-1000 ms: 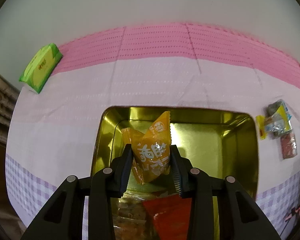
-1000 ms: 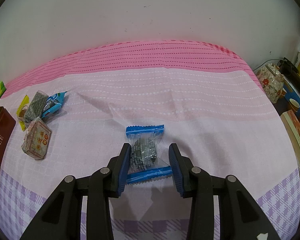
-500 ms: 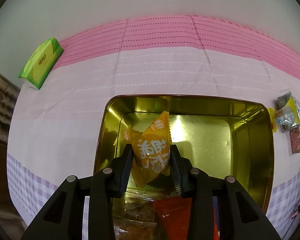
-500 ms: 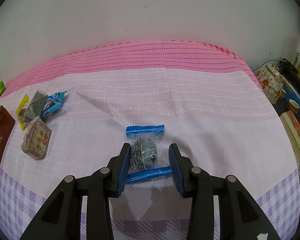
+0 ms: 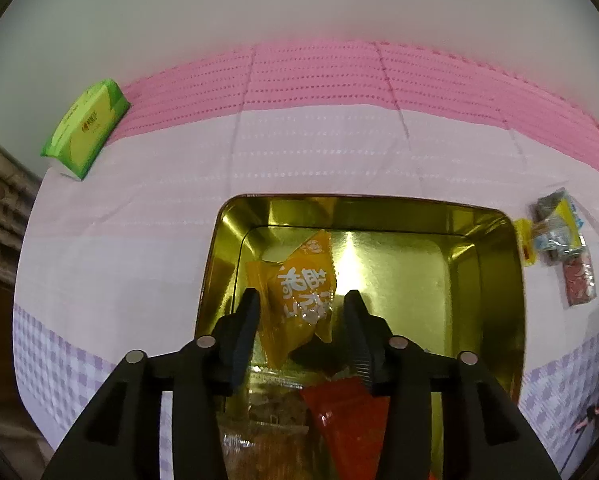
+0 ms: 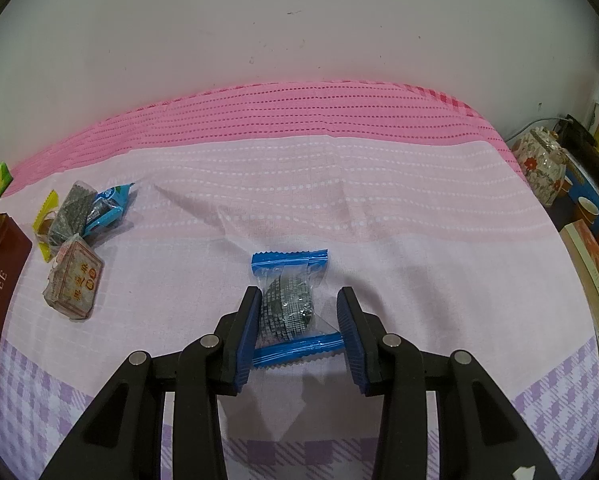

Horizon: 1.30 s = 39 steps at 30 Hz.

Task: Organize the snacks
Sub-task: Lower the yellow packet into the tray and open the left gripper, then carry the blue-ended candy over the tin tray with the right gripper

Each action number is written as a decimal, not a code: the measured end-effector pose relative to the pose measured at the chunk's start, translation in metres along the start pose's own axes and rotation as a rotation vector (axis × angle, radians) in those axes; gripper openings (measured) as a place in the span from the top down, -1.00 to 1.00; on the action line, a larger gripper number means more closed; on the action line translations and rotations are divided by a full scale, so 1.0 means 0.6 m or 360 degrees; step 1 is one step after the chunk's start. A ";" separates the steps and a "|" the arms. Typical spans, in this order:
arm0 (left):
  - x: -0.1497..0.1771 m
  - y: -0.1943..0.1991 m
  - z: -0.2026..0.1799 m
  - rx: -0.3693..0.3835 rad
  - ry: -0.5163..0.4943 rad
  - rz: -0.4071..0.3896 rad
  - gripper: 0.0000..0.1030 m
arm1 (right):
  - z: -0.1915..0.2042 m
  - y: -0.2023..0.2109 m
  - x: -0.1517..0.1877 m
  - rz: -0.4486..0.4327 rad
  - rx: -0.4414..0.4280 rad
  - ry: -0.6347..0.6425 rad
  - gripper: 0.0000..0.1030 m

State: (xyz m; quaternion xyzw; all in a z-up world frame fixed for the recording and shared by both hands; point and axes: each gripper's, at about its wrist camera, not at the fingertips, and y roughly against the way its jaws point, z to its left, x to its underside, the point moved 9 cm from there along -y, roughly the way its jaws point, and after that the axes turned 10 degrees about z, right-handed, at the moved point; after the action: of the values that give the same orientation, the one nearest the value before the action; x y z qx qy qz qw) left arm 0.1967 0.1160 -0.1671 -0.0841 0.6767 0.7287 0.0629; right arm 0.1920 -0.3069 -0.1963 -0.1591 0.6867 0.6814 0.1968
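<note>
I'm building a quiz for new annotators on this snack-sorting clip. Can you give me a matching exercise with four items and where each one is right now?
Items:
1. orange snack packet
2. blue-wrapped snack
3. green packet
4. gold tin

Places:
A. far left edge of the cloth, by the wall
B. on the pink cloth, lid off
C. between the fingers of the left hand-held gripper, over the tin
D. on the cloth between the fingers of the right hand-held gripper

Pairs: 1-C, 2-D, 3-A, 4-B
</note>
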 end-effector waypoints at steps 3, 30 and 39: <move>0.002 0.020 0.002 -0.0021 -0.0030 -0.0056 0.02 | 0.001 -0.001 0.000 0.0011 0.0012 0.0020 0.29; 0.099 0.114 0.188 -0.0038 0.0278 -0.0464 -0.22 | 0.022 -0.001 -0.007 0.0205 0.0132 -0.0005 0.52; 0.121 0.118 0.222 -0.0088 0.0336 -0.0502 -0.30 | 0.072 0.054 -0.027 0.0115 0.0065 0.0033 0.52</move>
State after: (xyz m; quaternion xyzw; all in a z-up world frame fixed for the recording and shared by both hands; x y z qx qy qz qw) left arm 0.1062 0.2417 -0.1039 -0.2667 0.6377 0.7153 0.1026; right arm 0.1927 -0.2636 -0.1597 -0.1371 0.7077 0.6723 0.1682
